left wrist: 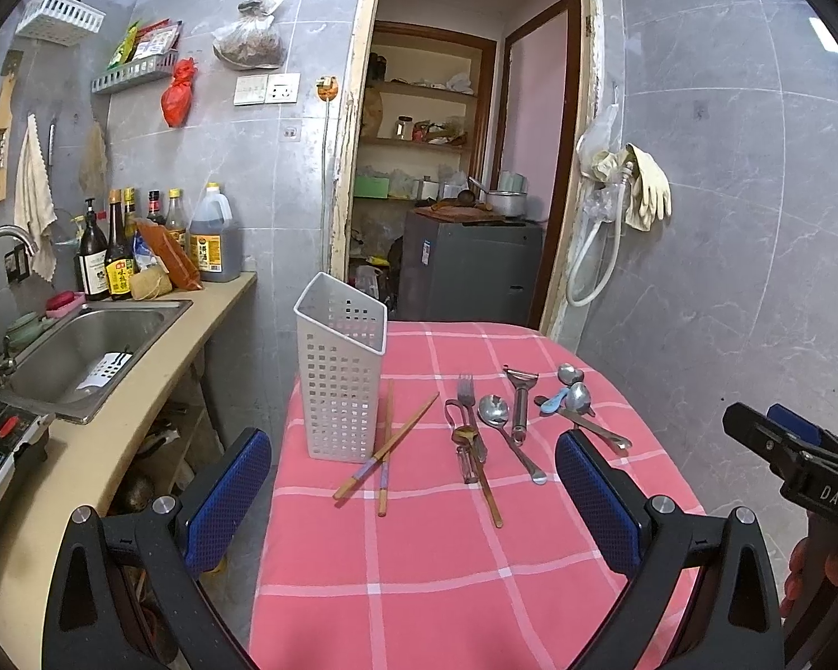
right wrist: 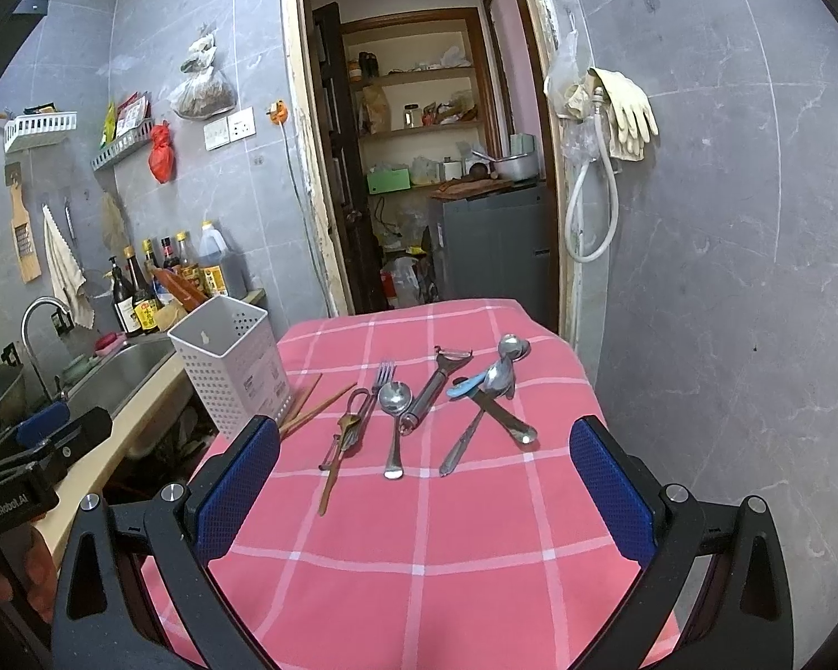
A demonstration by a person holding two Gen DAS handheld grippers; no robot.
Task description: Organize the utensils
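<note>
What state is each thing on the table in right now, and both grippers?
Left gripper: open, empty, above the near table edge.
Right gripper: open, empty.
White basket: upright, looks empty.
Chopsticks: crossed, flat on the cloth beside the basket.
Fork: flat, overlapping other utensils.
Large spoon: flat, bowl up.
Peeler: flat, apart.
Spoon pile: loosely stacked, including a blue one.
Tablecloth: spread flat.

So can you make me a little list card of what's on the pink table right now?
table: pink checked cloth
holder: white holey basket, upright, at the left edge
chopsticks: wooden pair, crossed, beside the basket
middle: fork, big spoon, peeler
far right: small heap of spoons, one blue
left gripper: open, holding nothing
right gripper: open, holding nothing
</note>
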